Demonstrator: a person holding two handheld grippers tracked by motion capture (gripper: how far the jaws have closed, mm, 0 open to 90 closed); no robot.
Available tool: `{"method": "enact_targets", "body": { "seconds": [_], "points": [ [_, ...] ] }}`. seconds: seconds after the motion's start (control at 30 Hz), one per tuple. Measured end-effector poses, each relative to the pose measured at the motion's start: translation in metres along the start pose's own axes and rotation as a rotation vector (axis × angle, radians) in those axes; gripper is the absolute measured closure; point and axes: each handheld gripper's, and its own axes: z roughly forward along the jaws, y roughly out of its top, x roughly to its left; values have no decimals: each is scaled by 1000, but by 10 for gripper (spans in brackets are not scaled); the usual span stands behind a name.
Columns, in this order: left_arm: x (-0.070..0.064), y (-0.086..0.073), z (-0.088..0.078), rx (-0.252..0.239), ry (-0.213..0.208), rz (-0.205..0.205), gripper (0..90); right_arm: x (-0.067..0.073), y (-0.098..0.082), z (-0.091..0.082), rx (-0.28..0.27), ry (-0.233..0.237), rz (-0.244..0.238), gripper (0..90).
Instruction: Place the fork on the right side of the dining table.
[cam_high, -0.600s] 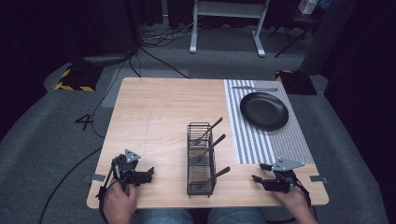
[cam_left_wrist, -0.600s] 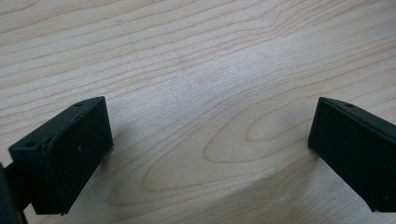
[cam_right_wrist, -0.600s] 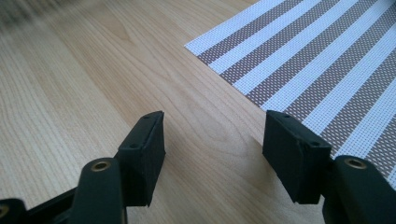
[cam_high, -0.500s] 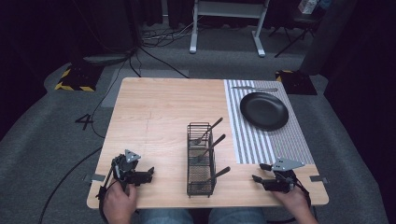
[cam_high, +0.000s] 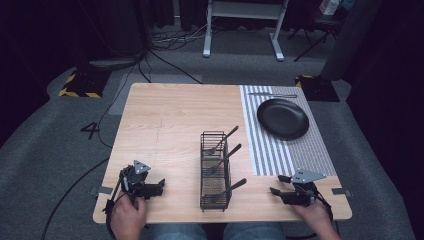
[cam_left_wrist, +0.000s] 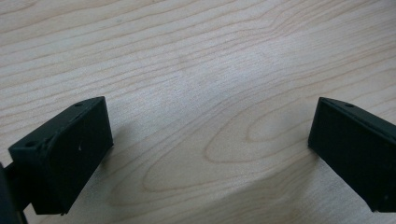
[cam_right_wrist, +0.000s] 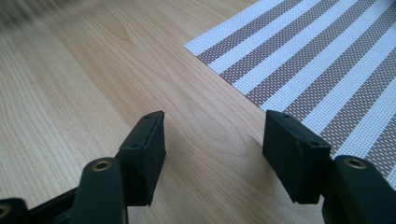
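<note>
A black wire basket (cam_high: 214, 170) stands near the front middle of the wooden table (cam_high: 170, 125), with three dark utensils (cam_high: 226, 156) leaning out of it to the right. My left gripper (cam_high: 161, 186) rests low at the front left, jaws wide open over bare wood (cam_left_wrist: 205, 116). My right gripper (cam_high: 276, 185) sits at the front right, open, with nothing between its jaws (cam_right_wrist: 212, 149). It hovers just off the near corner of the striped placemat (cam_right_wrist: 317, 60). A black plate (cam_high: 282, 118) lies on the placemat (cam_high: 285, 145), with a metal utensil (cam_high: 272, 95) behind it.
The table's front edge runs just under both hands. Beyond the table lie grey carpet, cables, a white stand's legs (cam_high: 242, 30) and yellow-black hazard tape (cam_high: 77, 85).
</note>
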Motion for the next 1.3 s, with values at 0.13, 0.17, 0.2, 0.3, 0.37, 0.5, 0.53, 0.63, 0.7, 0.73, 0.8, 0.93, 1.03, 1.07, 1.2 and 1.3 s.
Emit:
{"method": "enact_targets", "body": {
  "seconds": [0.13,0.17,0.2,0.3,0.37,0.5,0.53,0.63,0.7,0.73,0.8,0.93,1.03,1.07,1.2,1.3],
  "points": [
    [0,0,0,0,-1,0,0,0,0,0,0,-2,2,401],
    [0,0,0,0,-1,0,0,0,0,0,2,-2,2,402],
    [0,0,0,0,-1,0,0,0,1,0,5,-4,3,407],
    [0,0,0,1,-1,-1,0,0,2,-1,15,-3,0,435],
    [0,0,0,1,-1,0,0,1,3,-2,30,-6,-12,451],
    [0,0,0,0,-1,0,0,3,11,-14,44,12,-31,488],
    [0,0,0,1,-1,0,0,3,13,-17,45,26,-22,493],
    [0,0,0,1,-1,0,0,6,21,-26,46,49,-15,502],
    [0,0,0,1,-1,0,0,10,27,-32,50,55,-18,507],
    [0,0,0,1,-1,-1,0,11,30,-35,50,59,-22,509],
    [0,0,0,0,0,0,0,13,35,-40,50,65,-20,512],
    [0,0,0,0,-1,0,0,14,45,-51,38,80,1,513],
    [0,0,0,0,-1,0,0,14,49,-56,27,86,13,513],
    [0,0,0,1,-1,0,0,15,51,-58,23,86,16,513],
    [0,0,0,0,-1,0,0,18,57,-63,14,99,36,513],
    [0,0,0,1,-1,-1,0,20,61,-66,14,118,49,509]
  ]
}}
